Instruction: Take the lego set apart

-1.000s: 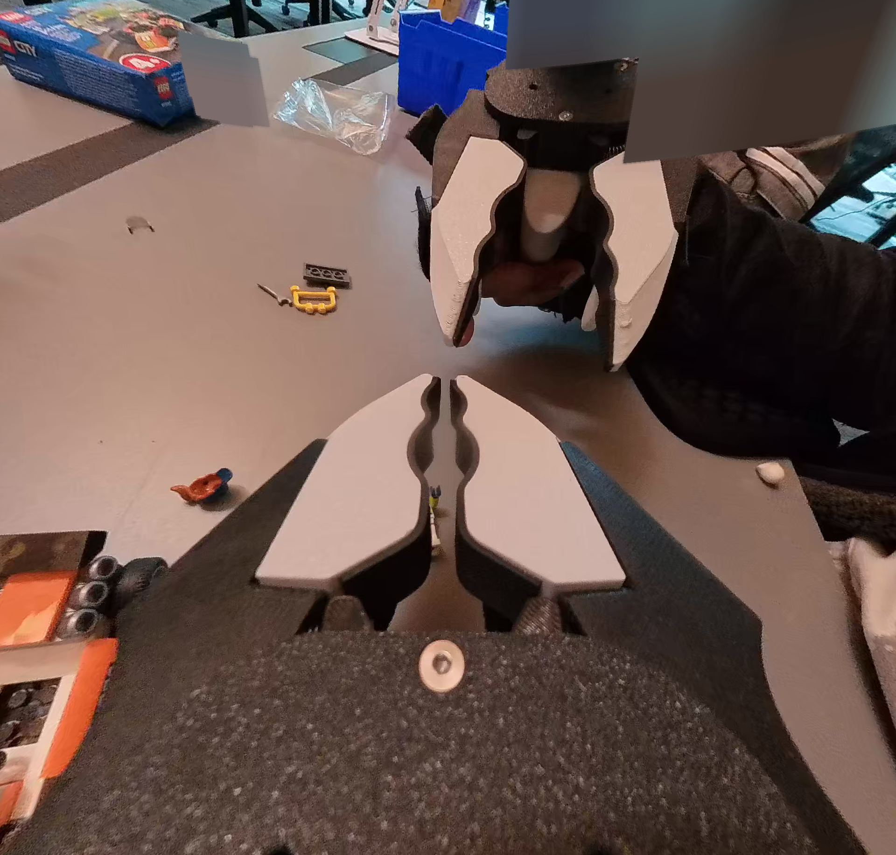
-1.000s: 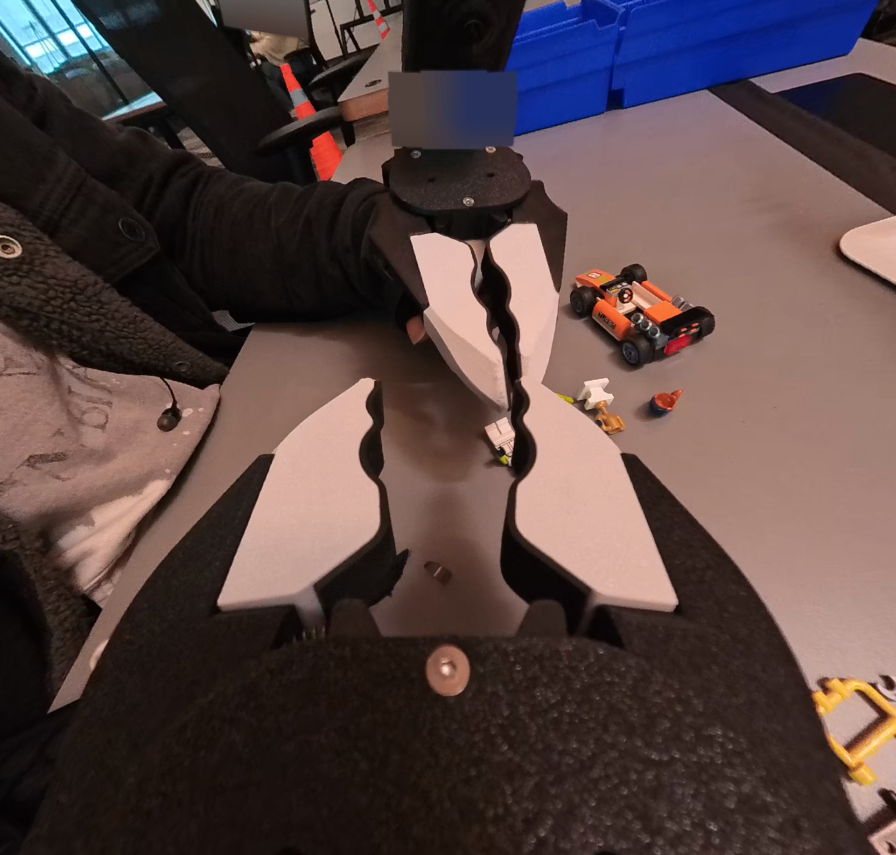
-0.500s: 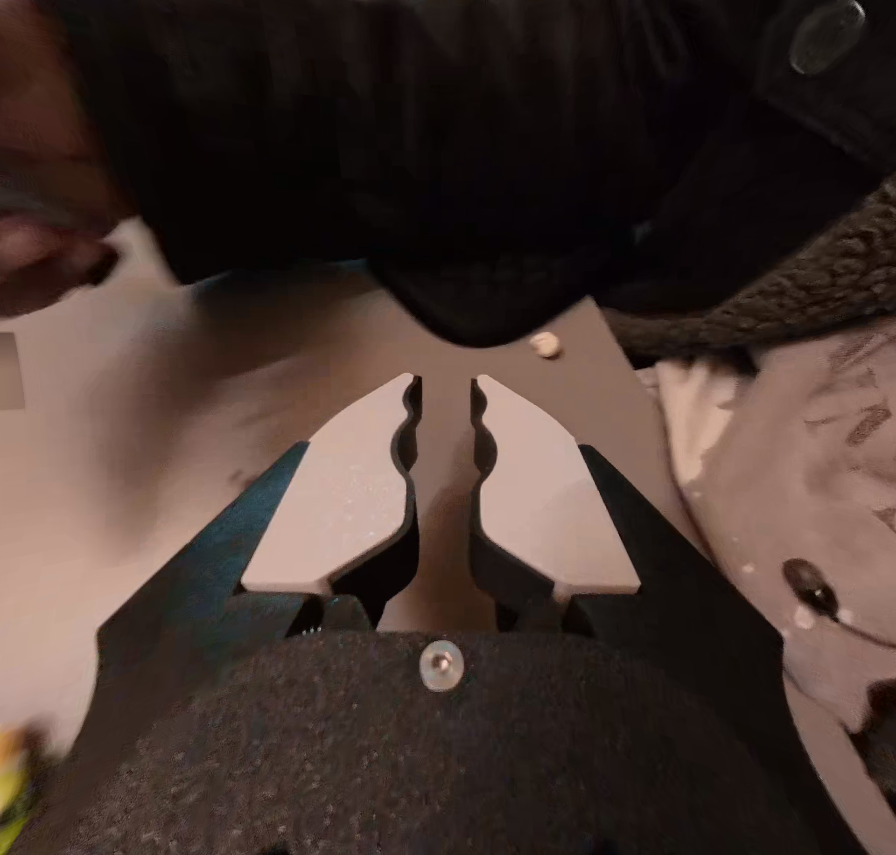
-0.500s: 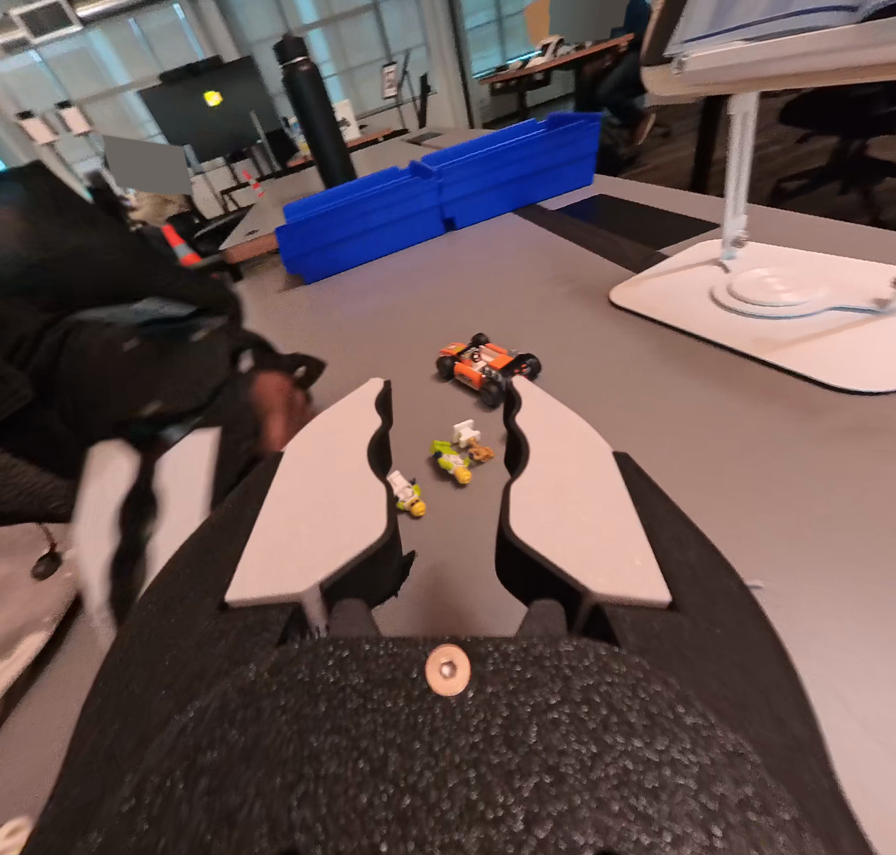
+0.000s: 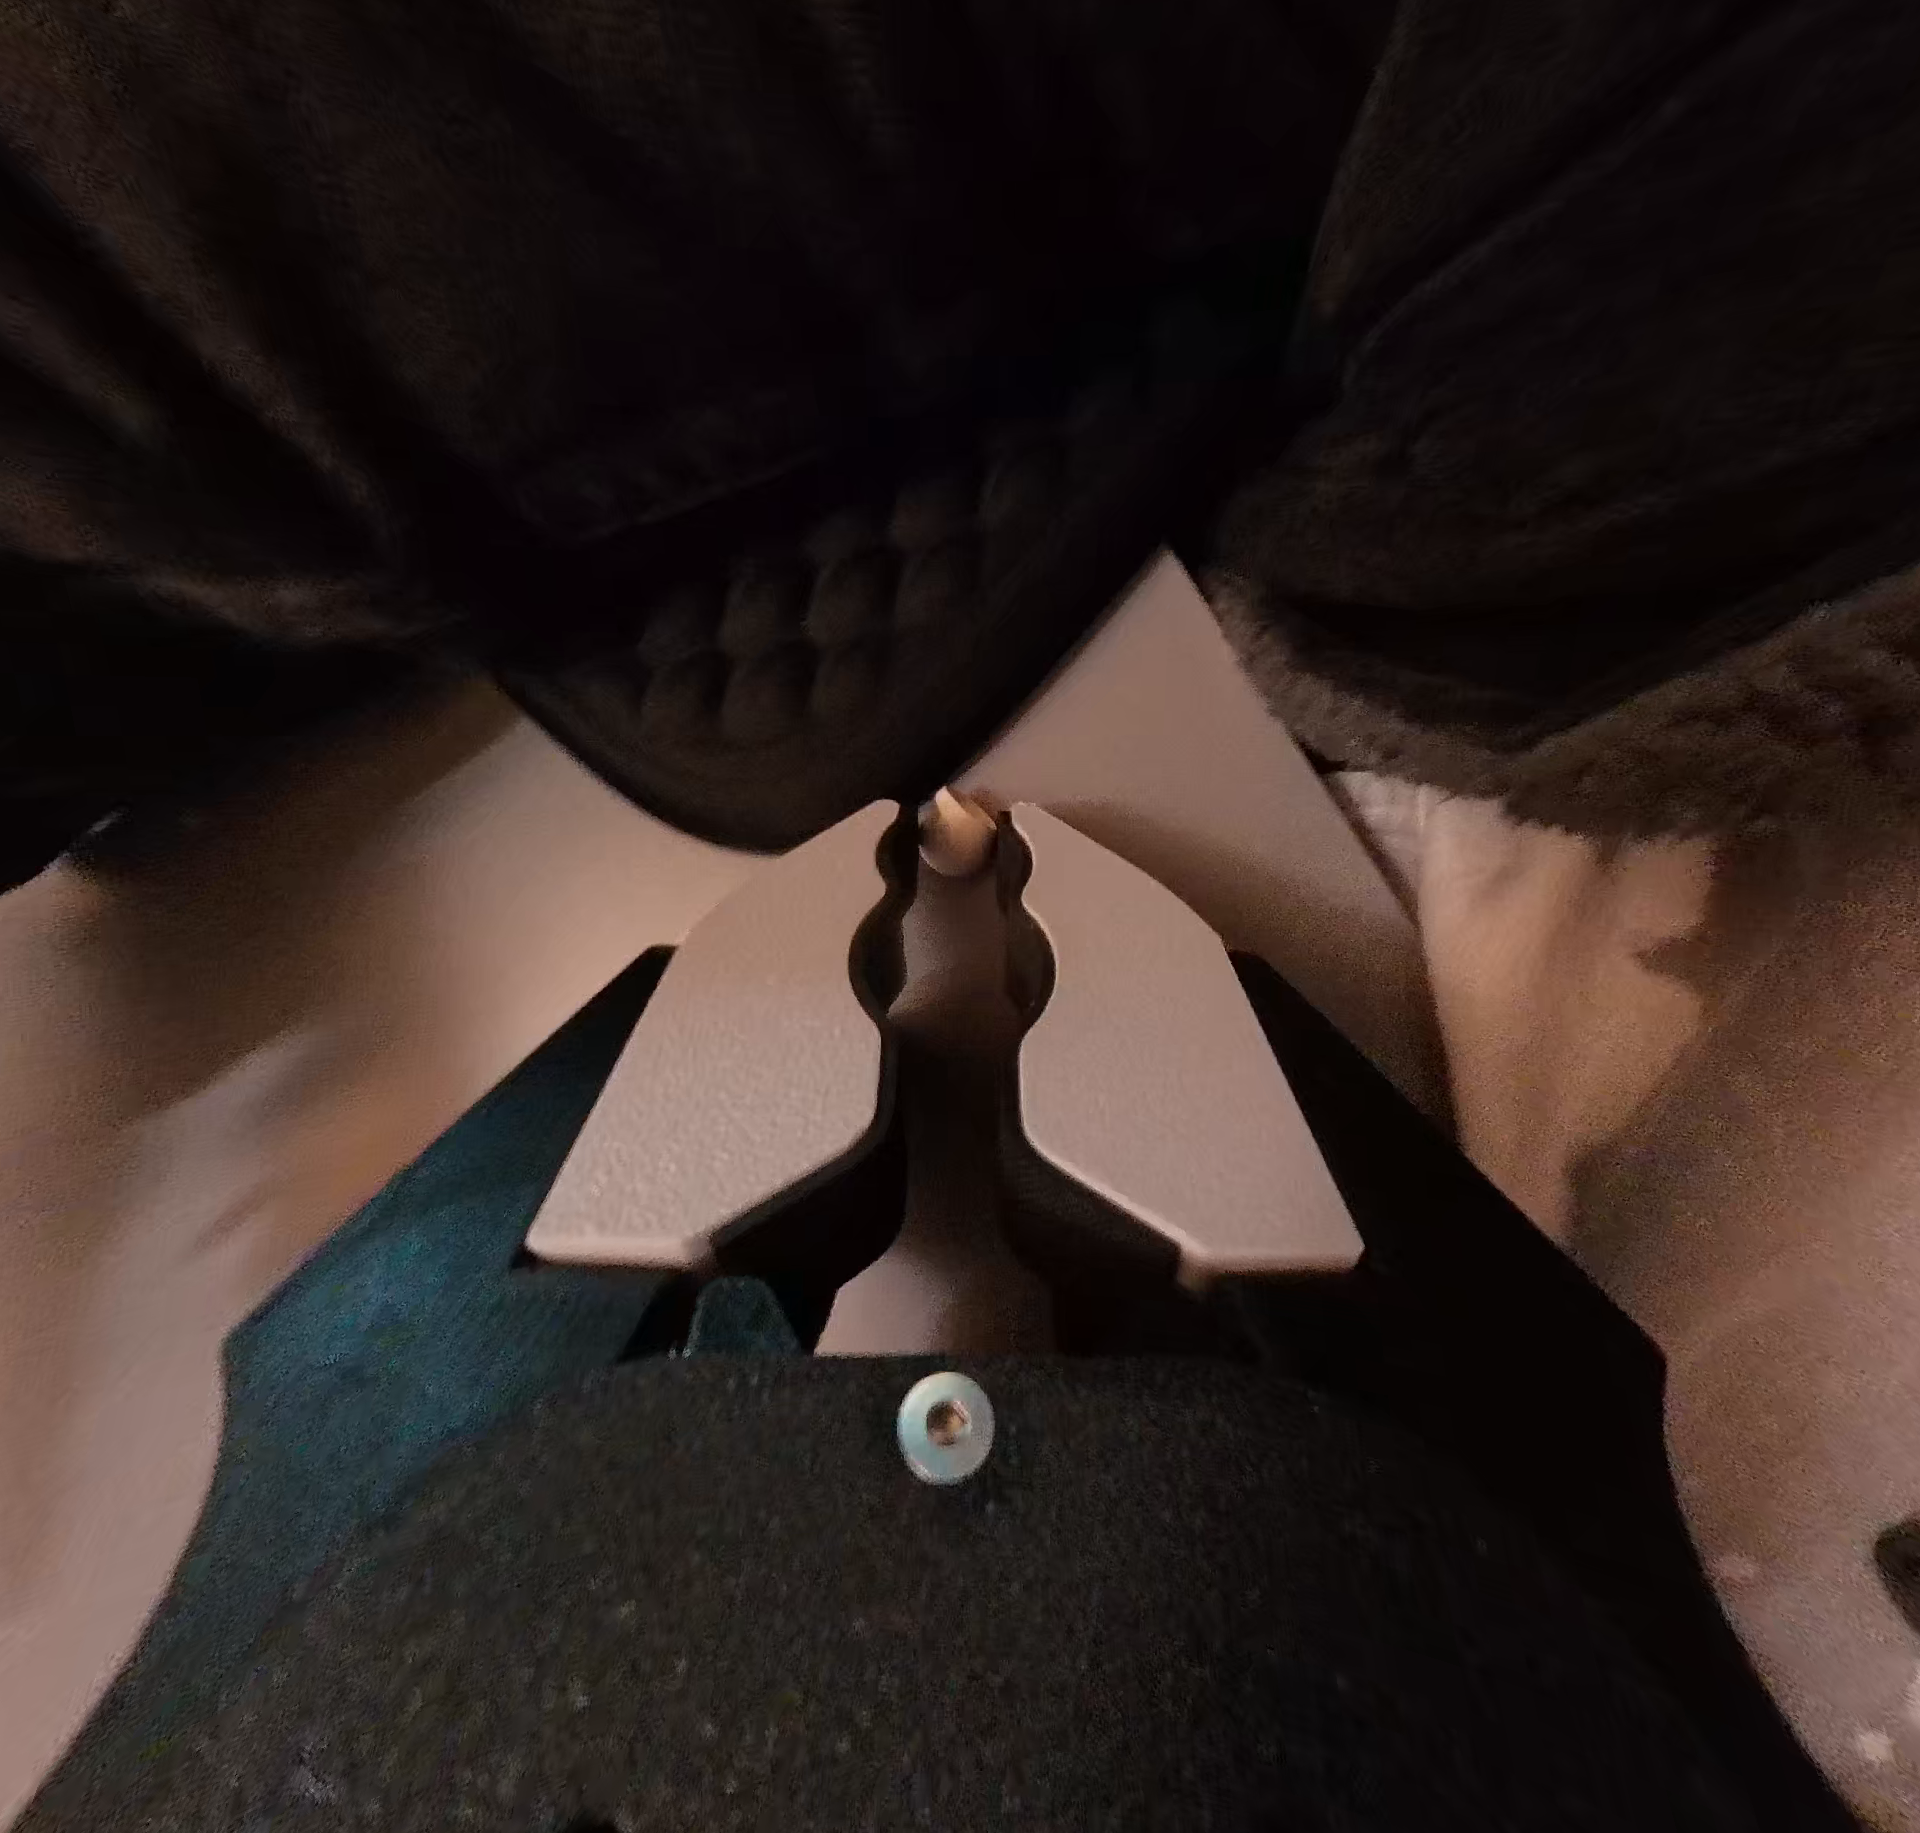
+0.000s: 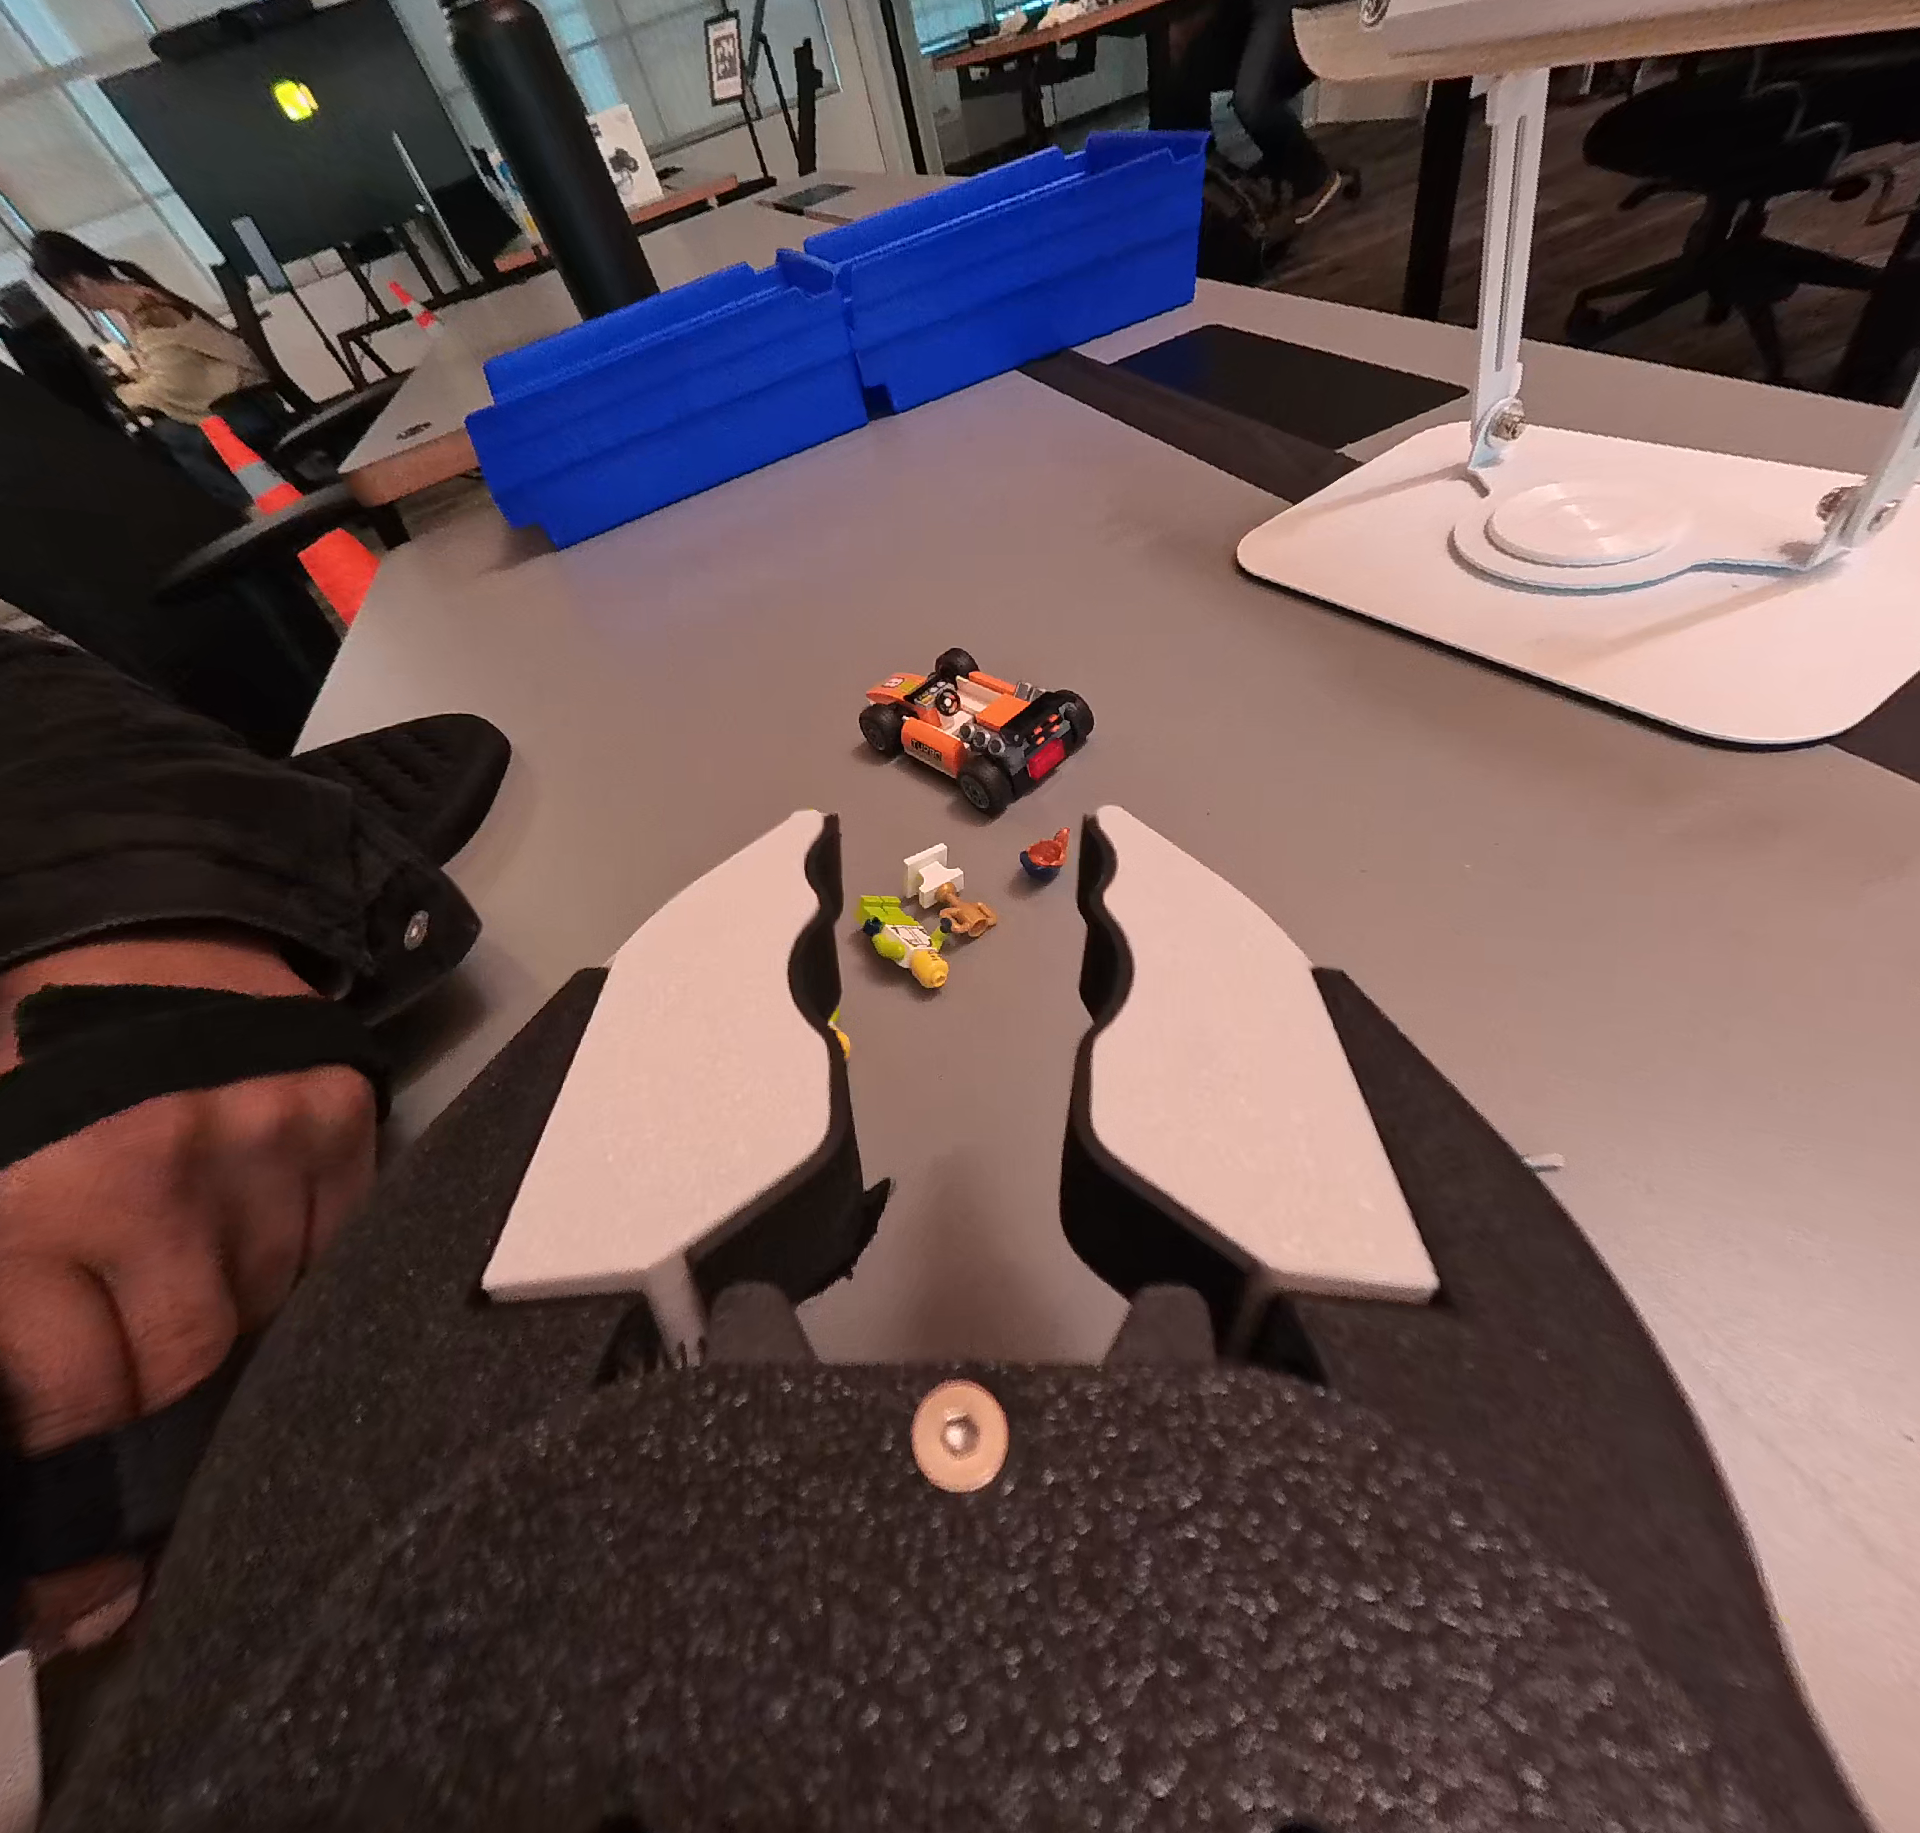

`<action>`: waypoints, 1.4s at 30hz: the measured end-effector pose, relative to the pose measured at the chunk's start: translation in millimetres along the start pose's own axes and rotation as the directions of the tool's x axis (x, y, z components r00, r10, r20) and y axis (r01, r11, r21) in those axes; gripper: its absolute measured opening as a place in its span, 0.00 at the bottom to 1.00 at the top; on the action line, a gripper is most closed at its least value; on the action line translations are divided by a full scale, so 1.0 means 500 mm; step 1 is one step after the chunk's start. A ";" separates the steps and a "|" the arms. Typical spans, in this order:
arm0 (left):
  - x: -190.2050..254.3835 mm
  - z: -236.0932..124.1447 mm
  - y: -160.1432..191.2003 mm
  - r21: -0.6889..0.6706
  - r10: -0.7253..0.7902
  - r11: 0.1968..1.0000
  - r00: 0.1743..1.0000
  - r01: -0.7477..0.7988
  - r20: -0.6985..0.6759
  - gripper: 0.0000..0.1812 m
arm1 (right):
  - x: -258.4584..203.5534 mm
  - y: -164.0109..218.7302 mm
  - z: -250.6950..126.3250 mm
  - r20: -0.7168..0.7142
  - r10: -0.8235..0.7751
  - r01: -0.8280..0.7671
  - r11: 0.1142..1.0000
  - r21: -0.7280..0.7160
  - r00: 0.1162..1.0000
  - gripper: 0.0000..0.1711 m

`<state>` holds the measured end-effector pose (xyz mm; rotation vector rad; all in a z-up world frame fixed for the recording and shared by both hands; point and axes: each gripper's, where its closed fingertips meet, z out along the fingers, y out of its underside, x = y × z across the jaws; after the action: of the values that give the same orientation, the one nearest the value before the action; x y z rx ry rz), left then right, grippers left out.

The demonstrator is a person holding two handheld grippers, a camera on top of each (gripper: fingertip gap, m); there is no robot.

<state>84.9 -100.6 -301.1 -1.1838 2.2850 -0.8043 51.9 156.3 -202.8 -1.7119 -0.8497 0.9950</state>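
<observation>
Dark sleeve crowding the left claw at 12 o'clock; tips clenched on a small pale piece. Right claw released, empty above the table; orange lego car at 12 o'clock, loose minifigure parts nearer

Orange lego car stands upright, loose pieces (minifigure parts) just beside.

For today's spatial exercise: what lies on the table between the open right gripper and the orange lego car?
In the right wrist view, between the right gripper and the car lie a white piece, a lime-green minifigure, a tan piece and a small orange-and-blue piece.
</observation>
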 end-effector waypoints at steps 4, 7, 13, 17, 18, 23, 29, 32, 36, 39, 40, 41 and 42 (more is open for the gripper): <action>-0.113 -0.054 0.049 0.018 -0.131 0.991 0.976 0.130 0.173 0.08 | 0.008 -0.011 -0.009 -0.021 0.001 -0.001 1.000 0.022 1.000 0.25; -0.234 -0.120 0.127 0.031 -0.269 0.960 0.885 0.279 0.379 0.08 | 0.018 -0.026 -0.020 -0.044 0.017 -0.015 0.998 0.060 0.999 0.25; -0.312 -0.151 0.211 0.001 -0.320 0.931 0.818 0.364 0.478 0.08 | 0.036 -0.027 -0.023 -0.076 0.045 -0.039 0.997 0.074 0.996 0.23; -0.311 -0.147 0.210 0.000 -0.307 0.937 0.819 0.351 0.485 0.09 | 0.026 -0.015 -0.015 -0.048 0.040 -0.038 0.998 0.041 0.998 0.24; -0.313 -0.152 0.207 0.019 -0.316 0.936 0.814 0.352 0.488 0.10 | 0.021 -0.013 -0.014 -0.033 0.040 -0.039 0.999 0.034 0.999 0.24; -0.336 -0.210 0.187 0.215 -0.444 0.895 0.740 0.390 0.506 0.10 | -0.019 -0.013 -0.011 0.080 0.037 -0.040 0.999 0.032 0.996 0.24; -0.363 -0.312 0.174 0.428 -0.524 0.848 0.622 0.314 0.582 0.10 | -0.082 -0.019 -0.012 0.262 0.043 -0.057 0.997 0.046 0.964 0.25; -0.356 -0.321 0.159 0.469 -0.532 0.836 0.627 0.284 0.569 0.11 | -0.103 -0.012 -0.003 0.304 0.029 -0.038 0.999 0.027 0.952 0.26; -0.351 -0.321 0.145 0.530 -0.569 0.799 0.640 0.284 0.516 0.12 | -0.125 0.003 0.016 0.339 0.025 -0.023 1.000 -0.009 0.940 0.26; -0.353 -0.325 0.154 0.548 -0.596 0.779 0.629 0.304 0.499 0.09 | -0.135 0.014 0.027 0.353 0.027 -0.016 0.999 -0.035 0.935 0.27; -0.351 -0.323 0.156 0.545 -0.599 0.778 0.634 0.314 0.490 0.08 | -0.135 0.015 0.030 0.351 0.027 -0.015 0.999 -0.037 0.936 0.28; -0.349 -0.321 0.159 0.536 -0.595 0.782 0.638 0.318 0.489 0.06 | -0.135 0.017 0.032 0.350 0.029 -0.015 0.999 -0.042 0.936 0.29; -0.348 -0.317 0.163 0.513 -0.579 0.798 0.640 0.317 0.505 0.05 | -0.135 0.020 0.033 0.350 0.032 -0.015 0.999 -0.049 0.936 0.30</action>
<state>33.4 129.1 -219.2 -1.5688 1.1976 -0.7950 9.1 100.5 -199.7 -1.6086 -1.0885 1.3317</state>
